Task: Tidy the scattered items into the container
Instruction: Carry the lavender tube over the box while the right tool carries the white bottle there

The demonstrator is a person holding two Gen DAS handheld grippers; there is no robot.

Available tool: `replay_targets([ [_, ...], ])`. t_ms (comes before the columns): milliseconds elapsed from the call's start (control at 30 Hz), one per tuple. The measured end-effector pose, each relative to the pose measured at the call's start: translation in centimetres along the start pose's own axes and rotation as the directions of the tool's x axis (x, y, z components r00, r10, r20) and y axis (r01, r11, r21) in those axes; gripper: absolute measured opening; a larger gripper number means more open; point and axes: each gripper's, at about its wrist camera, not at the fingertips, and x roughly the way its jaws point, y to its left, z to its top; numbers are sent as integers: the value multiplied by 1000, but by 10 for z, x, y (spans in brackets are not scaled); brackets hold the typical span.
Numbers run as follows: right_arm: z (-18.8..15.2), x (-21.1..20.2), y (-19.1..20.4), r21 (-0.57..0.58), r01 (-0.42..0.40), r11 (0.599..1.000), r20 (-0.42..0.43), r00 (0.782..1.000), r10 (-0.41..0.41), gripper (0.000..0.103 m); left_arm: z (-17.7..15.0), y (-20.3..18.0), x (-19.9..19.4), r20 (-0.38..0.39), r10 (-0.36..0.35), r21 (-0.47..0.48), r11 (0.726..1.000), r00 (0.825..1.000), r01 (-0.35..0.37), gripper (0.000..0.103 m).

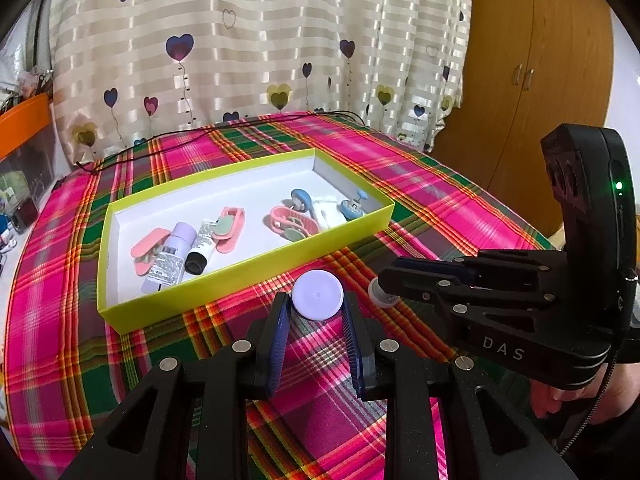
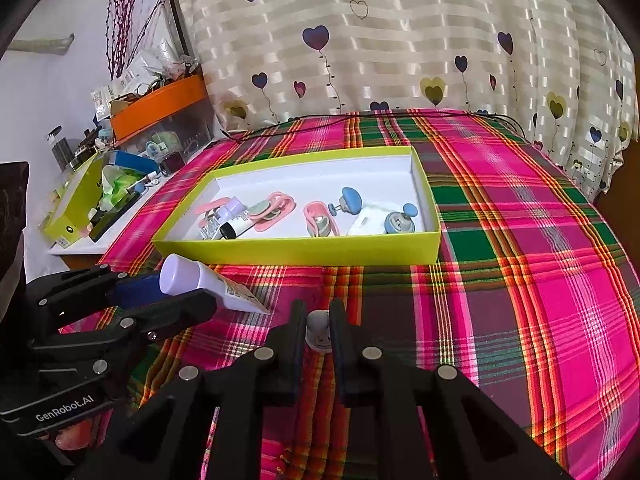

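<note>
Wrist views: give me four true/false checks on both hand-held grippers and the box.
1. The left hand-held gripper holds a lavender plastic tube by its round cap. True.
2. The right hand-held gripper is open and empty. False: it is shut on a small grey-and-white plastic piece.
3. The yellow-green cardboard box already holds several items. True.
4. The lavender tube lies inside the box. False: it is outside, in front of the near wall.

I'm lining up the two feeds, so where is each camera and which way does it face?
Left wrist: on the left gripper, facing the yellow-green box; its fingers clamp a lavender tube; the right gripper shows.
Right wrist: on the right gripper, clamping a small grey piece; the left gripper shows.
Shared: box, plaid cloth, curtain.
</note>
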Motion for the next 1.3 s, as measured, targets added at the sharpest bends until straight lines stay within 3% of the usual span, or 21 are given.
replay_targets([
  [1300, 55, -18, 9, -58, 5, 998, 138, 990, 3, 12, 48, 12, -18, 107, 59, -25, 998, 993, -57, 27],
])
